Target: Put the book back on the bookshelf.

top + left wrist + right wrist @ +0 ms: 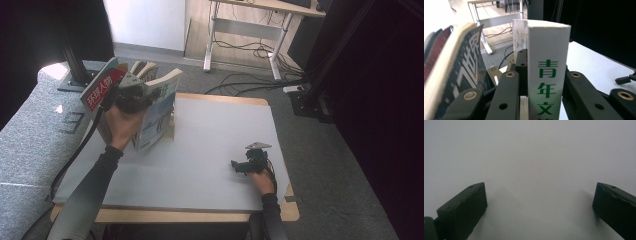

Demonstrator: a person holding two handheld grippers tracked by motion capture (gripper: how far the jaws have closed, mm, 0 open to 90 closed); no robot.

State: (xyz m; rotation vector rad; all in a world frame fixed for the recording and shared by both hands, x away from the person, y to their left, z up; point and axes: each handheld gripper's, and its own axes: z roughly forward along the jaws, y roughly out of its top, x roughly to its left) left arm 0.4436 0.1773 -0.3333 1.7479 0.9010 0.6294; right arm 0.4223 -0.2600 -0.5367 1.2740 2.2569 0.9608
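Left tool [544,82] is clamped on a thick white book [547,62] with green characters down its spine; in the left gripper view the black jaws press both sides of it, spine upright in mid frame. In the high view that left tool [131,95] sits upper left of the frame, at the far left corner of the worktop [220,145], with the white book [159,107] standing on its lower edge and tilted. Just left of it, a red-and-white magazine [102,87] and a couple more books [144,70] lean in a loose row.

Right tool [539,205] has its jaws wide apart with nothing between them, facing bare white worktop [529,157]. In the high view the right tool [250,162] rests at lower right of the frame, well apart from the books.

Progress, as a judgement: the work looks like standing books up in a row. The white book is gripped and near upright but not let go; setting it square and releasing are left. The others lean, so tidying is likely left too.

View differences: the left gripper view gives the grip contact and a dark-covered book [461,72] leaning close at frame left, plus the other tool's tip at right edge. The high view gives the whole layout and both forearms. The right gripper view adds only the open jaws.
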